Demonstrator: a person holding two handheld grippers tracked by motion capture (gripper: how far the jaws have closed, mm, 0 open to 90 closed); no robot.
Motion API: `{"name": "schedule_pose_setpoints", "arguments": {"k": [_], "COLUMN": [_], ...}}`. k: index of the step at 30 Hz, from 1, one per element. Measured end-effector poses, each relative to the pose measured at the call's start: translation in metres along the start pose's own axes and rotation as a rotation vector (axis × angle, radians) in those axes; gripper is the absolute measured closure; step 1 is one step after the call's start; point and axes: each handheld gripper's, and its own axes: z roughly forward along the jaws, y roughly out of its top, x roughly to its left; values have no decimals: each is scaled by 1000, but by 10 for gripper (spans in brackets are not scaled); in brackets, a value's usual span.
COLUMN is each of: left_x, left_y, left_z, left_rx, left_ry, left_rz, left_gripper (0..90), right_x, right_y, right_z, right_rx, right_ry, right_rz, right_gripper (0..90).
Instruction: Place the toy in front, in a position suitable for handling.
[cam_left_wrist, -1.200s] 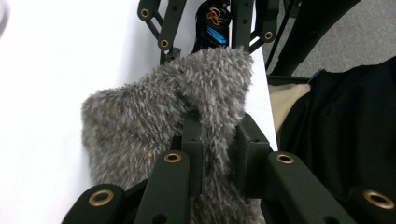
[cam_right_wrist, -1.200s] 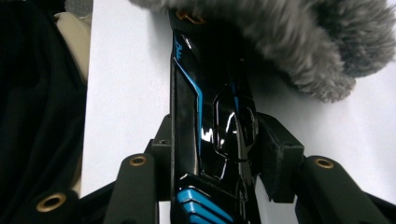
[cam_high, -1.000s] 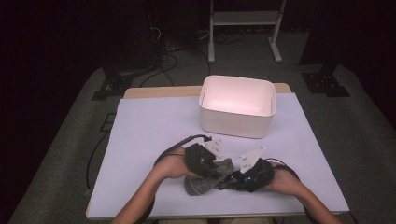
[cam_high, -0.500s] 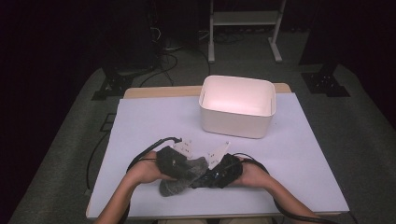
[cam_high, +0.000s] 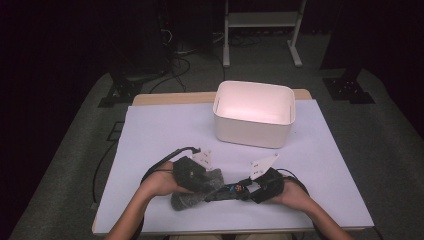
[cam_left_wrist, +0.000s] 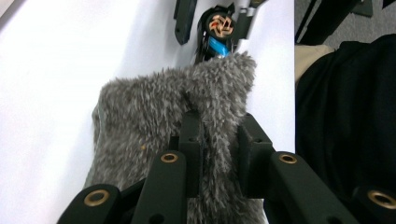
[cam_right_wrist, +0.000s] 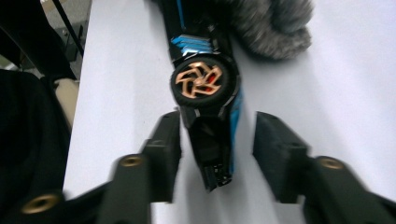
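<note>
Table, white-topped, seen from above. At left-near: left gripper, held in a hand, lying over a grey furry pouch. In the left gripper view: jaws nearly closed, pads pinched on a fold of the furry pouch; one fingertip sunk in the pile, the other pad pressed against the fold's right side. No label or writing readable on the fur.

Just right of the pouch, touching its mouth: a black-and-blue toy, lying along the near part of the table, one end tucked into the fur. On the toy in the right gripper view: a round black wheel with a copper pinwheel emblem and red showing behind it, blue stripes beside it; no letters legible.

Further right: right gripper, held in the other hand. Jaws partly open, having just been closing; toy's tail between them, a gap visible on the right side, left pad close beside it, contact not certain.

Far and right of centre: a white bin, well apart from both grippers.
</note>
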Motion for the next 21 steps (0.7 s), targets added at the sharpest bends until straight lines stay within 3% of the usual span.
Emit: {"name": "schedule_pose_setpoints", "arguments": {"k": [3,7,15,21], "left_x": [-1,-3,-8,-6], "left_y": [11,30,68,60], "left_z": [6,20,45,40], "left_rx": [6,18,49,44], "left_ry": [0,-18,-40,-36], "left_rz": [17,56,132,117], "left_gripper": [788,800,796,792], "right_x": [2,6,7,7], "right_y": [3,3,0,1], "right_z": [1,4,5,5], "right_rx": [11,15,-12,-8], "right_ry": [17,-12,-19,-15], "right_rz": [-33,-62,-42,-36], "right_gripper": [667,667,662,663]}}
